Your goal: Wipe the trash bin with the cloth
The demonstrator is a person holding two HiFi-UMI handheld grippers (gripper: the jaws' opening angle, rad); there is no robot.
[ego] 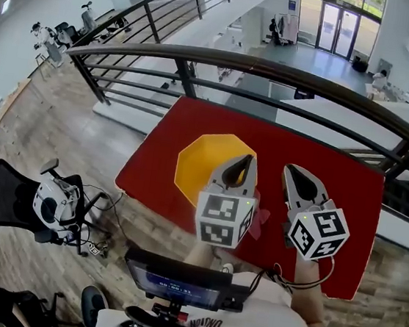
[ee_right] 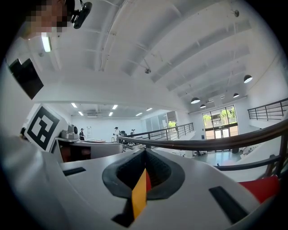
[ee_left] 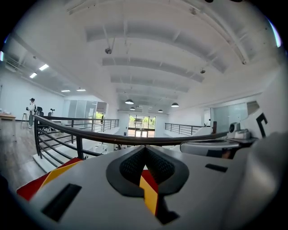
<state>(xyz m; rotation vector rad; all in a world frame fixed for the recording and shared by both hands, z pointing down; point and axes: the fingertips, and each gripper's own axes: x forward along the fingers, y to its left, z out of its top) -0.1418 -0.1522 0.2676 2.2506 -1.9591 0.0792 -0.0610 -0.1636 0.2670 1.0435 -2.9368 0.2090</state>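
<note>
black office chair on the floor far left, yellow trash bin sitting on the red table, left gripper over the bin's right edge, jaws pinched together on nothing, right gripper just beside it, also closed and empty

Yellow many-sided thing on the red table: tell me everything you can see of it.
The yellow many-sided bin shows only from above in the head view: a plain, matte yellow face with straight angled edges, plastic by its look. No opening, lid seam or dirt can be made out. It sits on the red table, toward its left side. The left tongs, shut and empty, overlap its right edge in the picture; whether they touch it cannot be told.
</note>
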